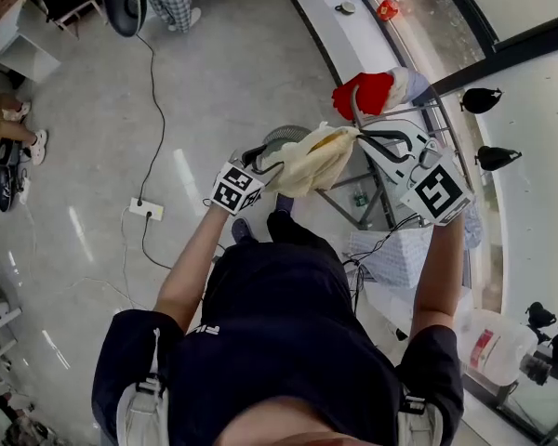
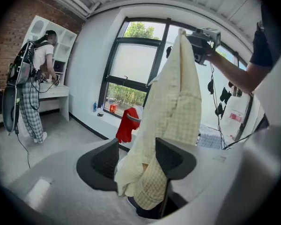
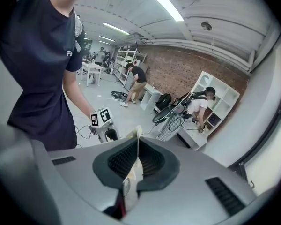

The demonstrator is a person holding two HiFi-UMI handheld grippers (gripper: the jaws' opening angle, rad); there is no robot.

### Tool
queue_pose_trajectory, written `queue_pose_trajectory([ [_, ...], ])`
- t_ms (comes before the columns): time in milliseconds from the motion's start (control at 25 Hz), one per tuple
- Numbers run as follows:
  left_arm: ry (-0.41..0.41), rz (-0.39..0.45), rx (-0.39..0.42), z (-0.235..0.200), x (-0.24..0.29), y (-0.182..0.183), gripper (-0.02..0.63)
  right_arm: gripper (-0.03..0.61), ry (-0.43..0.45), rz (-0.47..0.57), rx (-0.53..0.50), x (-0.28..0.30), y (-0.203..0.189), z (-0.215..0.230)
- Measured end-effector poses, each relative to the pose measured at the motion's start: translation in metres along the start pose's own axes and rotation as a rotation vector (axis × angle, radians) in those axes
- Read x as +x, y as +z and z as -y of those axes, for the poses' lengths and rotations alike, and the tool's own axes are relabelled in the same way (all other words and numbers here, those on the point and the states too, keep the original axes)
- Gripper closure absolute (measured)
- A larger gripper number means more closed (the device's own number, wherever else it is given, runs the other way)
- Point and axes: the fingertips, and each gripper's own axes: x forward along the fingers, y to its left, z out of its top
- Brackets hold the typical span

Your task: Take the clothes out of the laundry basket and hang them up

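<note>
Closest under the head camera sits the dark navy shirt (image 1: pixel 279 342) of the person carrying my rig, both bare forearms reaching forward over a grey floor (image 1: pixel 214 82). At my left gripper (image 2: pixel 138 149) the two dark jaws stand well apart, released. A bunched lower end of the pale yellow garment (image 2: pixel 178 102) droops into the gap between them, lying against the right-hand jaw while a sliver of light shows beside the other, so I read no squeeze there. My right gripper (image 3: pixel 136 146) is clenched: its jaws meet on a thin fold of that same cloth, which stands up as a narrow edge out of the pinch. Seen from the left gripper view, the right one holds the garment's top up high against the window (image 2: pixel 131 64), and the faintly checked fabric falls from it in long folds down to my left jaws. From above, the garment stretches between both grippers, clear of the floor. Just beyond it a red garment (image 1: pixel 363 91) hangs over a thin metal drying rack (image 1: pixel 417 112) beside the glass. On the floor to the left lies a white power strip (image 1: pixel 149 210) with a dark cable running away from it. Farther back, a person in checked trousers (image 2: pixel 30 102) stands at a white desk (image 2: pixel 54 95)
</note>
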Motion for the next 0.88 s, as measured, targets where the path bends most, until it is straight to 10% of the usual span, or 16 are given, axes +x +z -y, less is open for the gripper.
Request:
queue_pose_trajectory([
  [880, -0.013, -0.092, 0.107, 0.081, 0.073, 0.002, 0.353, 0.571, -0.150, 0.017, 0.044, -0.058, 0.006, -0.006],
])
